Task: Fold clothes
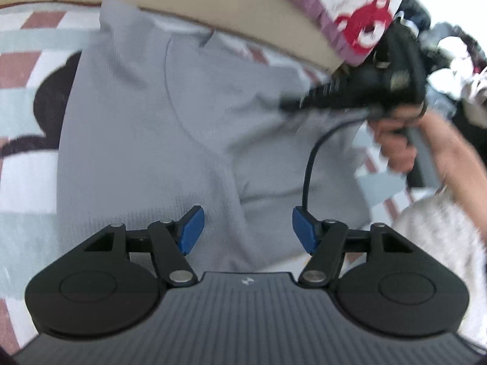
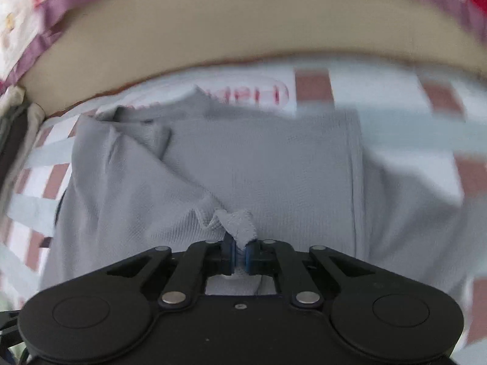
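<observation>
A grey garment (image 1: 170, 115) lies spread on a bed covered by a checked sheet (image 1: 27, 164) of white, pale blue and brick-red squares. The left hand-held gripper (image 1: 245, 228) hovers over the garment's near part with its blue pads (image 1: 191, 228) well apart and nothing between them. The right hand-held gripper (image 2: 240, 255) is clamped on a bunched fold of the garment's (image 2: 274, 167) edge, cloth puckering up just beyond its blue tips. In the left view the person's right hand (image 1: 395, 143) grips that tool at the garment's right side. A tan headboard (image 2: 243, 39) runs along the far edge of the bed, close behind the garment's far end. Bare sheet shows to the left and right of the garment. A pillow with a red bear (image 1: 365, 27) rests against the headboard
</observation>
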The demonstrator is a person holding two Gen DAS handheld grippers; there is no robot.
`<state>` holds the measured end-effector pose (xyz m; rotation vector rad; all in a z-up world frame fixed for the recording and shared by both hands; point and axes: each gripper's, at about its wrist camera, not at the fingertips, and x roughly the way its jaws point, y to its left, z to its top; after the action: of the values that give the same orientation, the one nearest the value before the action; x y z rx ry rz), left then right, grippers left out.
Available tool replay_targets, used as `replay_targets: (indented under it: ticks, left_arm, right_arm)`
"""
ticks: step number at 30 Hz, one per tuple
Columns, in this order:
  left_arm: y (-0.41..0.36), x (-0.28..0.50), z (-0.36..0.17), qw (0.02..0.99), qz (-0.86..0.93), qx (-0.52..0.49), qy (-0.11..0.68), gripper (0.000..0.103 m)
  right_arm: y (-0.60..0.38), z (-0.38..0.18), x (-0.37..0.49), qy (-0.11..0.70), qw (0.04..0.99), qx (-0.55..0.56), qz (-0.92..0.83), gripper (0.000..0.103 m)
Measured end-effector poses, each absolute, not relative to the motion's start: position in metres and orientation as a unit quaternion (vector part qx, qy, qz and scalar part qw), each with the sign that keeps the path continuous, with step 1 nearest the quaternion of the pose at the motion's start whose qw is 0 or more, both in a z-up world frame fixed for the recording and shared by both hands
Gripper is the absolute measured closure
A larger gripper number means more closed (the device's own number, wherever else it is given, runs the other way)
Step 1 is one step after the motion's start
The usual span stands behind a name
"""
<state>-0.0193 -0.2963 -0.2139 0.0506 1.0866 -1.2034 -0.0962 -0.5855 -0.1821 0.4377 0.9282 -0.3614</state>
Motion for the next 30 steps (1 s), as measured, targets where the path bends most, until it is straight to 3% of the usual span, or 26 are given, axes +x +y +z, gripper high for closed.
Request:
replay_targets:
  ticks: [3,8,12,14,18,19,20,21,27,30]
  left_arm:
    - [-0.294,-0.024,-0.216,0.692,-0.535,0.032,0.484,0.039]
    - [-0.298,-0.021,-0.215,0.688,-0.529,0.029,0.495,0.039]
    - [-0.288,-0.004,-0.185,0.682,-0.551,-0.021,0.48,0.038]
    - [-0.278,0.012,-0.163,0.703,-0.553,-0.049,0.445,0.032]
    - [-0.291,0.069,-0.152,0.757,-0.494,-0.051,0.426,0.03]
    - [-0.3,0.084,-0.157,0.771,-0.476,-0.033,0.422,0.03]
    - [-0.31,0.097,-0.162,0.78,-0.466,-0.016,0.416,0.031]
    - [-0.319,0.109,-0.168,0.788,-0.458,-0.001,0.411,0.031]
    - [-0.361,0.156,-0.193,0.806,-0.439,0.061,0.393,0.032]
    - [-0.385,0.162,-0.207,0.813,-0.425,0.123,0.379,0.034]
  right_arm:
    - [-0.585,-0.17,-0.102,0.424,0.865,0.175,-0.204,0.098]
    - [-0.601,-0.187,-0.1,0.46,0.831,0.199,-0.243,0.093]
    - [-0.609,-0.17,-0.11,0.402,0.844,0.202,-0.294,0.076]
    - [-0.611,-0.16,-0.112,0.367,0.848,0.18,-0.337,0.072]
    - [-0.621,-0.155,-0.089,0.317,0.889,0.265,-0.198,0.072]
    - [-0.621,-0.158,-0.078,0.314,0.892,0.294,-0.14,0.067]
    - [-0.617,-0.166,-0.062,0.327,0.888,0.312,-0.085,0.055]
    - [-0.611,-0.176,-0.045,0.346,0.882,0.315,-0.046,0.049]
    - [-0.573,-0.22,0.007,0.442,0.88,0.17,-0.039,0.045]
    - [-0.577,-0.223,0.007,0.422,0.884,0.199,-0.019,0.04]
